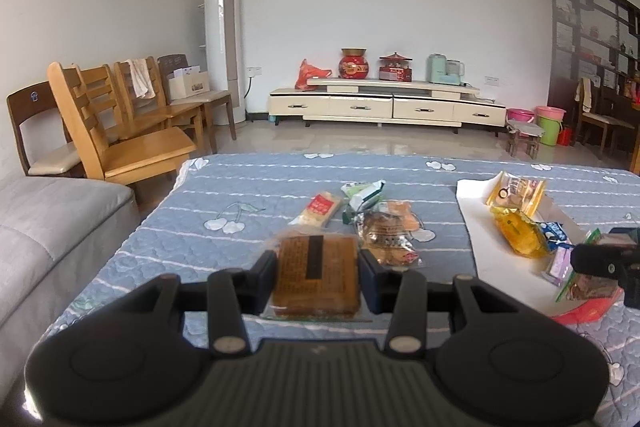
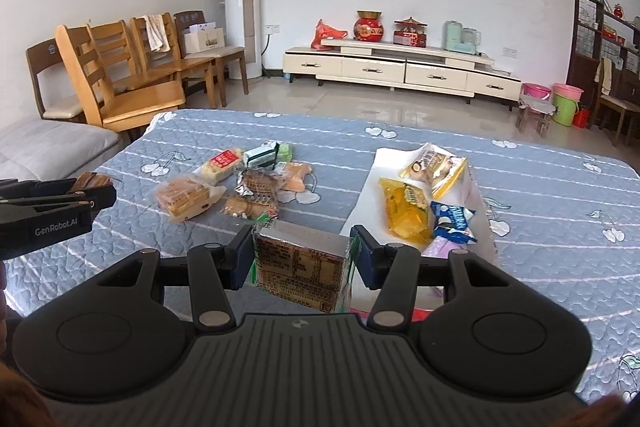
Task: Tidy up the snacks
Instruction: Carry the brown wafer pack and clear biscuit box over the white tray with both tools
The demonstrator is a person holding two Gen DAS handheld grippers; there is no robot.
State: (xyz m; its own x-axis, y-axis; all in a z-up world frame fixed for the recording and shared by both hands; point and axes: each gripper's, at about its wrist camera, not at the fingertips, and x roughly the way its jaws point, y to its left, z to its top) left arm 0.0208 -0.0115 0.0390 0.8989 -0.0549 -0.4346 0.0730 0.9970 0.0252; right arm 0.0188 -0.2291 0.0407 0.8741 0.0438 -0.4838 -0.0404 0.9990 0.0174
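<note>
Left gripper (image 1: 318, 269) clamps a brown cake packet (image 1: 315, 273), right gripper (image 2: 301, 259) clamps a green-edged snack pack (image 2: 300, 269); each should clear the loose snacks before release onto the white tray (image 2: 370, 187).

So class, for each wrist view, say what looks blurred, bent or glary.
Left wrist view: the held brown snack pack is out of focus; the right-hand shelving bows inward. Right wrist view: the held label pack is sharper; floor tiles show window glare.

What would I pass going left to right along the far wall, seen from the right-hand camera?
Wooden chairs → tall white air conditioner → red bag → red pot → mint-green appliance → pink basin → green bucket.
</note>
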